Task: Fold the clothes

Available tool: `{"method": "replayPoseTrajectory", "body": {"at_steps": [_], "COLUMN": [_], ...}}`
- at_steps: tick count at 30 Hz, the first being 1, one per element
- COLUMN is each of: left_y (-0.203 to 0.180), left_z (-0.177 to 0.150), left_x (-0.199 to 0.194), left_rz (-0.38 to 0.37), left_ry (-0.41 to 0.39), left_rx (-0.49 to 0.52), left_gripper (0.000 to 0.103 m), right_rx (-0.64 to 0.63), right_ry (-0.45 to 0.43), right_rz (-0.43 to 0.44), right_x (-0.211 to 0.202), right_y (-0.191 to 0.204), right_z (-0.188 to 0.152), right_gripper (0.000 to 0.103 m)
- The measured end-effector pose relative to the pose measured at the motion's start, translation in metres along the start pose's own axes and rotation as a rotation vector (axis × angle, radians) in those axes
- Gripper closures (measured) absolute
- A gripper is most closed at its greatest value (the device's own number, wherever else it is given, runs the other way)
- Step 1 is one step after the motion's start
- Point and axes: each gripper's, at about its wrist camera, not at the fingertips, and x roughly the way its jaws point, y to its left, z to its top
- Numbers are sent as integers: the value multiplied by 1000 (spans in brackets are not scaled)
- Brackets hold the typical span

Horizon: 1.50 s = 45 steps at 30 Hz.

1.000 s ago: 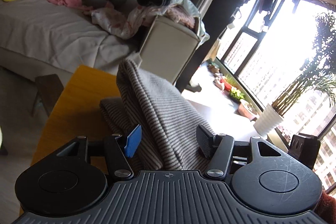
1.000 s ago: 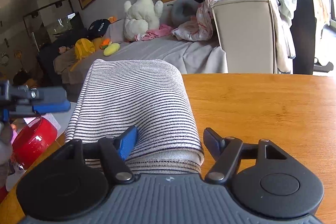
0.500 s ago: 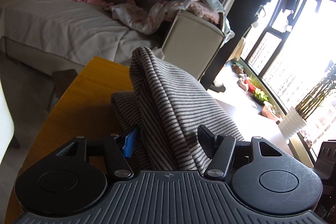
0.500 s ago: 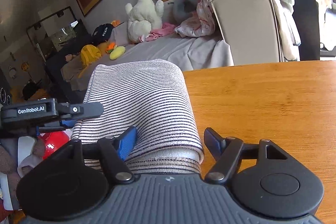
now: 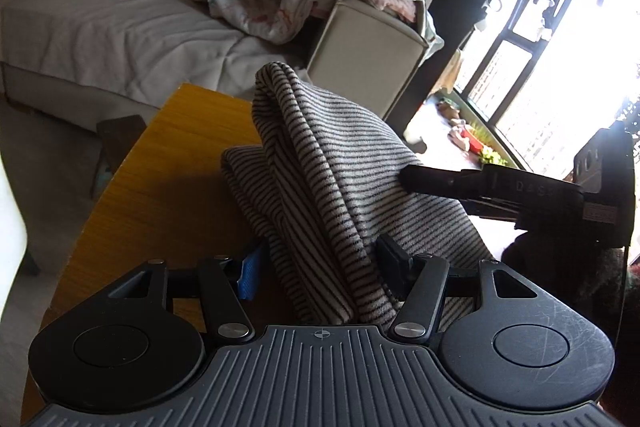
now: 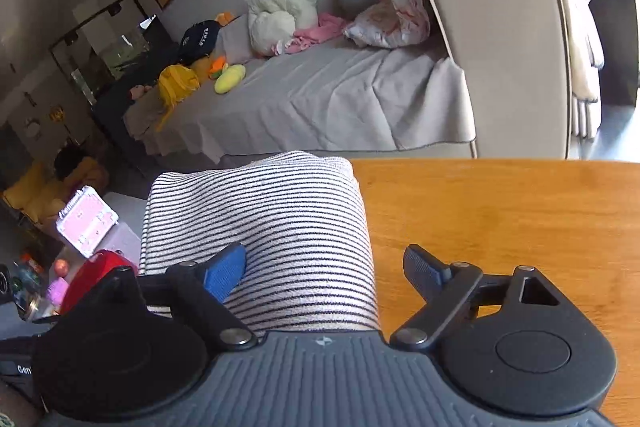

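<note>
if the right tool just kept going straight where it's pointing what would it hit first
Probably the striped garment: it lies folded on the wooden table, already between the right tool's open fingers, which have just widened. Past its far fold the line runs off the table edge toward the sofa, though depth is unclear.

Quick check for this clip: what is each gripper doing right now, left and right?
Left gripper: shut on a raised fold of the striped garment.
Right gripper: open, jaws just opened wider; the striped garment lies between them, the right pad clear of it.
</note>
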Motion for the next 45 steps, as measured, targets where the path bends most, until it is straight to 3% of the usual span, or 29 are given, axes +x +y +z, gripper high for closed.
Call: {"method": "replayPoseTrajectory", "body": {"at_steps": [1, 2, 5, 7, 8, 11, 12, 15, 19, 21, 23, 28, 30, 36, 41, 45], "left_y": [1, 3, 6, 9, 12, 20, 20, 13, 8, 2, -10, -42, -54, -81, -92, -98], "left_z": [0, 0, -1, -2, -3, -7, -8, -9, -11, -14, -22, -57, -72, -104, -108, -110], "left_x": [0, -1, -2, -2, -2, 1, 3, 7, 0, -10, -25, -56, -60, -53, -45, -42], "left_rz": [-1, -6, -9, -6, -11, -34, -45, -29, 8, 38, 67, 106, 110, 142, 234, 291], "left_ry": [3, 7, 14, 10, 9, 14, 13, -1, -27, -49, -76, -98, -92, -47, -43, -38], "left_rx": [2, -1, -3, -11, -23, -75, -88, -73, -72, -64, -34, 1, 14, 58, 99, 119], "left_gripper": [39, 39, 39, 37, 35, 32, 32, 31, 29, 30, 31, 26, 14, 2, 0, 0], "right_rx": [49, 70, 10, -4, -24, -88, -62, 6, -135, -186, -224, -234, -226, -236, -141, -180], "right_ry": [12, 18, -35, -56, -55, -25, -23, -36, -81, -99, -137, -171, -181, -144, -118, -97], "right_rz": [35, 61, 122, 179, 157, -33, -43, -45, -155, -155, -149, -146, -190, -322, -391, -415], "right_x": [2, 2, -20, -35, -38, -26, -24, -22, -38, -54, -75, -119, -135, -153, -156, -149], "right_y": [-4, -3, 16, 24, 27, 19, 12, -2, 25, 35, 43, 42, 38, 29, 14, 18], "right_z": [0, 0, 1, 5, 5, 0, -2, -8, -17, -26, -43, -91, -110, -148, -149, -149], "right_gripper": [19, 32, 46, 49, 49, 54, 54, 52, 43, 34, 16, 0, 0, 0, 0, 0]}}
